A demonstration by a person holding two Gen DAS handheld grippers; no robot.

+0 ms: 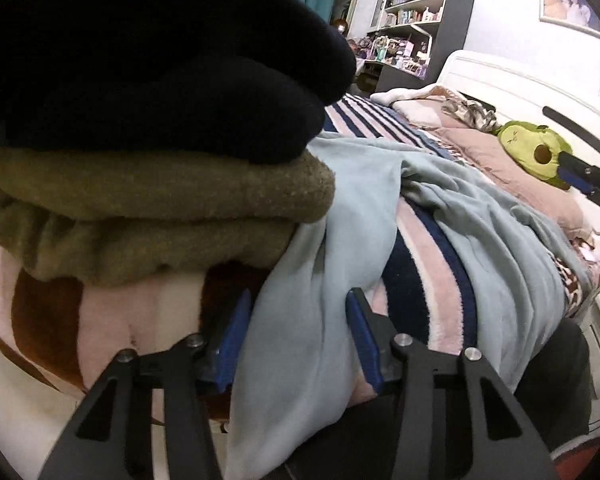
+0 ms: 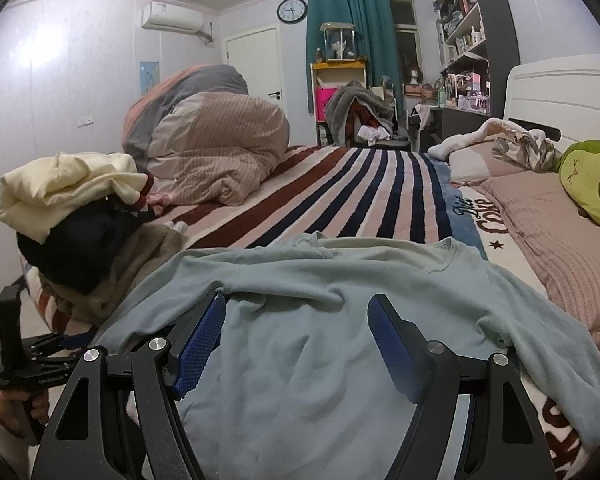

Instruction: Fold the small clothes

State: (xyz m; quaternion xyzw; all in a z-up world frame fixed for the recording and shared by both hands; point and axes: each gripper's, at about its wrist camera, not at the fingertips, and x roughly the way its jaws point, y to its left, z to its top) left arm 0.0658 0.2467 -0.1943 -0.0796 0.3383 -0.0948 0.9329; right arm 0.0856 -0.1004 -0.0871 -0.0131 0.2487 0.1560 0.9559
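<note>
A light blue long-sleeved top lies spread on the striped blanket, neckline away from me. My right gripper hovers over its near part, blue pads wide apart and open with the cloth below them. My left gripper is at the top's left side; a fold of the blue cloth stands between its pads, which do not visibly pinch it. The right wrist view shows the left gripper at the sleeve edge, held by a hand.
A stack of folded clothes, black over olive with a cream piece on top, sits just left of the top. A rolled duvet lies behind. A pink pillow and avocado plush lie right.
</note>
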